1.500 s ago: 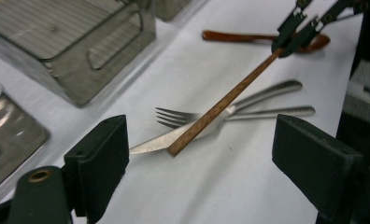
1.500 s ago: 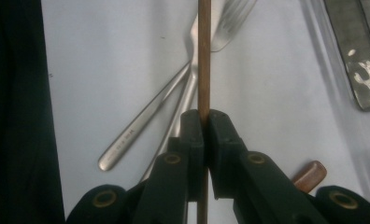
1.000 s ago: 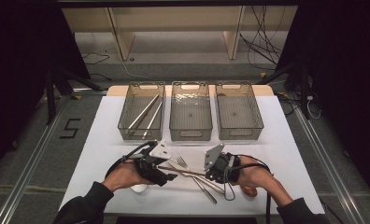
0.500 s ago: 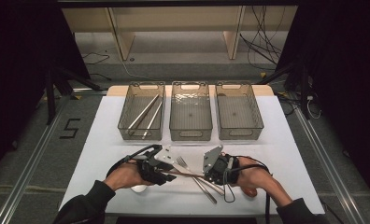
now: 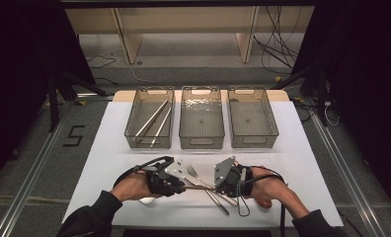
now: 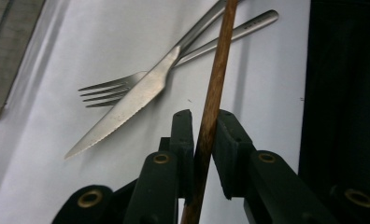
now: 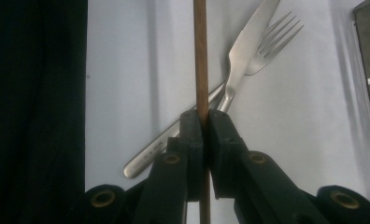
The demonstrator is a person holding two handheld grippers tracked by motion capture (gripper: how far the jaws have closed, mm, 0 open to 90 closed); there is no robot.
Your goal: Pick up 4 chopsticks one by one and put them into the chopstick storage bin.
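Both hands low over the near edge of the table [image 5: 109, 163], and it's a handover of one wooden chopstick [image 6: 211, 107]. The right tongs [image 7: 202, 114] are clamped tight on it, steadying the stick above the knife [image 6: 127, 105] and fork [image 6: 122, 88] that lie crossed beneath. The left tongs [image 6: 205, 114] have just been closing around the same stick; a sliver of gap shows beside one pad, so that grip looks not quite seated. My guess: two chopsticks [image 5: 153, 122] already lie in the leftmost bin [image 5: 134, 126], so this one is probably headed there.
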